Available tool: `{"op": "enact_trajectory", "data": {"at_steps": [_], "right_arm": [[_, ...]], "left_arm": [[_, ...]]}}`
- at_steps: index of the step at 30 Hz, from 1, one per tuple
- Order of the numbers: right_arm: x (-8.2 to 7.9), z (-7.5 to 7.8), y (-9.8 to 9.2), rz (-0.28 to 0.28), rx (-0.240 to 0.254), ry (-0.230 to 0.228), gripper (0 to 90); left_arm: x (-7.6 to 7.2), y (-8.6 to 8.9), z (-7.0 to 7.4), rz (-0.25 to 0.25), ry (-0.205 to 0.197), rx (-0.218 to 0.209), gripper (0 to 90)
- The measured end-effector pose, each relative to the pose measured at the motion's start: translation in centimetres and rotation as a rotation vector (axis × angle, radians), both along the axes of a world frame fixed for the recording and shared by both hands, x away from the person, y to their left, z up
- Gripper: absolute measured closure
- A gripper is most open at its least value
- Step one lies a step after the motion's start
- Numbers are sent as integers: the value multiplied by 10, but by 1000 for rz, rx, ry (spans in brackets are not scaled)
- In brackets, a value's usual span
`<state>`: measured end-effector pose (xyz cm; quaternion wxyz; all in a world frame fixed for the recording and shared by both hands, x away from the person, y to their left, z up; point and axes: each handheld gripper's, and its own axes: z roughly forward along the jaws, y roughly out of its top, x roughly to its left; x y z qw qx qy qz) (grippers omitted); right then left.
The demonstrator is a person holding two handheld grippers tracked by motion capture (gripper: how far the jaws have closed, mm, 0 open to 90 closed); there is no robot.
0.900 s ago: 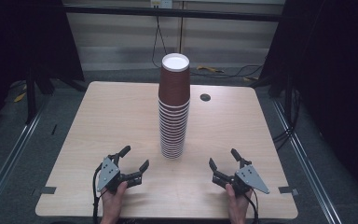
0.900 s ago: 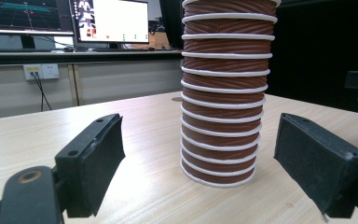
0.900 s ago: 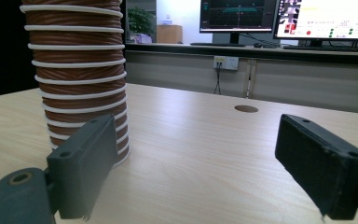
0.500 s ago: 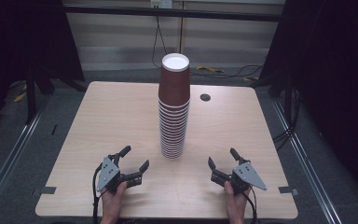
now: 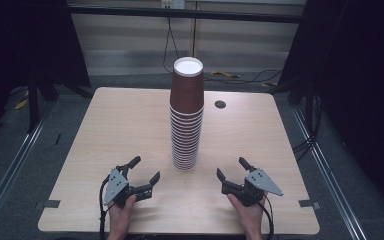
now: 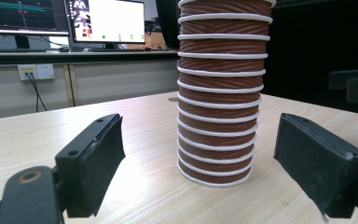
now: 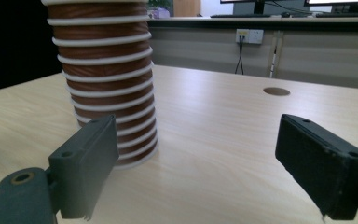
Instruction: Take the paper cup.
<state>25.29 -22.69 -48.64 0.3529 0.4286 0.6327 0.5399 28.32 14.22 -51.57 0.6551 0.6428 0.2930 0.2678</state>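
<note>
text: none legible | monitors [image 6: 65, 21]: content too small to read

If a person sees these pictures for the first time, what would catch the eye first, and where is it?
The tall stack of brown paper cups stands upside down at the middle of the wooden table, far higher than anything else. Near the front edge, the left gripper and the right gripper rest on either side of it, both open and holding nothing.

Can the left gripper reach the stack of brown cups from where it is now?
Probably yes. The left gripper is open, with bare table between it and the stack of brown cups; in the left gripper view the stack stands ahead between the jaws.
</note>
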Motion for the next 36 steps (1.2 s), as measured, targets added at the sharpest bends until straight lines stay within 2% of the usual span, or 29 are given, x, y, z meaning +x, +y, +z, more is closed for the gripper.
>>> {"op": "enact_trajectory", "data": {"at_steps": [2,3,6,11,12,18,23,25,27,36], "right_arm": [[1,2,1,8,-2,3,135],[5,8,5,0,-32,31,147],[7,13,7,33,-9,10,156],[11,24,9,94,43,33,165],[12,26,9,106,52,23,165],[17,43,11,163,41,-4,165],[21,54,13,196,53,-5,187],[23,58,14,212,50,5,191],[24,60,15,227,39,-4,205],[34,78,18,277,33,40,205]], "left_arm": [[0,0,0,0,0,0,154],[0,0,0,-1,0,1,154],[0,0,0,0,-1,0,154],[0,0,0,-1,-1,1,154],[0,0,0,-1,-1,0,154],[0,0,0,-1,0,1,154],[0,0,0,-1,0,0,154],[0,0,0,0,0,1,154],[0,0,0,-1,0,0,154],[0,0,0,-1,1,1,154]]}}
